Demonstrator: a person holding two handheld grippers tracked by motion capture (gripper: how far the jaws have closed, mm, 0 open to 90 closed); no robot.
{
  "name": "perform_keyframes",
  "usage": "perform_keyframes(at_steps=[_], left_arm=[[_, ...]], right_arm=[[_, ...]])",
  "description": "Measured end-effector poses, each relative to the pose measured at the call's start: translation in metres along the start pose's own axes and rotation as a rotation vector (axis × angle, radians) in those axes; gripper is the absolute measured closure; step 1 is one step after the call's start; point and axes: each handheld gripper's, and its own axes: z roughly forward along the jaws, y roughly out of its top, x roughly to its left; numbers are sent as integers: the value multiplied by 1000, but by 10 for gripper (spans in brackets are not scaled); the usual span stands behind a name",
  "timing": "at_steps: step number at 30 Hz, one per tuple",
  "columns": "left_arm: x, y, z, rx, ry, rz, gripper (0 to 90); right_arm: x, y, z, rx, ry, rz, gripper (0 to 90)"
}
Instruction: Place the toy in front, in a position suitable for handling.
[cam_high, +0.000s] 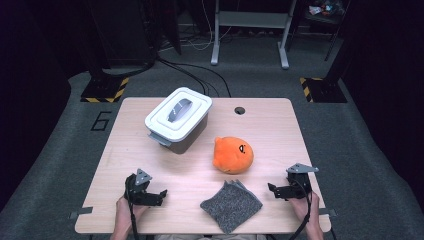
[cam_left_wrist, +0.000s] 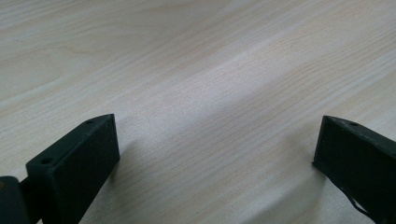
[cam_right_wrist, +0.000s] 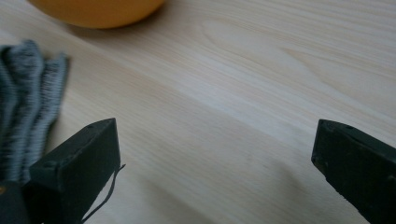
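Note:
Low over the bare wooden table (cam_high: 270, 125), near its front left, my left gripper (cam_high: 160, 196) points right. Its jaws stand wide apart with nothing between them, and the left gripper view has my left gripper (cam_left_wrist: 217, 140) over plain wood grain. At the front right, my right gripper (cam_high: 272, 191) points left and is open and empty too. A folded grey cloth (cam_high: 231, 205) lies between the two grippers. In the right gripper view the cloth (cam_right_wrist: 23, 107) sits beside the left jaw of my right gripper (cam_right_wrist: 215, 140), with an orange plush toy (cam_right_wrist: 98, 9) beyond it.
The orange plush toy (cam_high: 233, 155) rests mid-table behind the cloth. At the back left stands a white-lidded grey box (cam_high: 178, 119) with a grey handle. A round hole (cam_high: 239, 110) is in the tabletop near the far edge. Cables and stands are on the floor beyond.

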Motion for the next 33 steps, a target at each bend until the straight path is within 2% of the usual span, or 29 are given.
perform_keyframes(at_steps=[3,4,5,6,8,13,16,17,18,19,22,24,25,28,29,33], left_arm=[[0,0,0,-1,0,-1,0],[0,0,0,0,0,0,0],[0,0,0,0,0,0,0],[0,0,0,-2,2,1,0],[0,0,0,-1,2,0,0],[0,0,0,-1,3,-2,0],[0,0,0,-1,6,-4,0],[0,0,0,-1,6,-4,0],[0,0,0,-2,6,-4,0],[0,0,0,-1,6,-5,0],[0,0,0,-1,5,-6,0],[0,0,0,-2,5,-6,0],[0,0,0,-1,6,-5,0],[0,0,0,-2,5,-6,0],[0,-1,0,-2,5,-6,0],[0,-1,0,-2,5,-6,0]], right_arm=[[18,6,-9,-15,51,-33,0],[18,6,-9,-15,51,-33,0],[30,9,-11,-12,75,-66,0],[30,9,-11,-12,75,-66,0],[45,12,-14,-15,127,-104,0],[68,15,-13,-20,178,-145,0],[87,17,-9,-6,248,-187,0],[87,17,-9,-6,248,-187,0],[94,18,-7,-1,270,-199,0],[94,18,-7,-1,270,-199,0],[110,19,-3,12,290,-249,0],[113,20,-1,9,296,-257,0],[120,20,1,18,296,-291,0],[126,20,4,23,304,-310,5],[132,20,8,32,299,-325,12],[138,20,15,40,292,-363,35]])
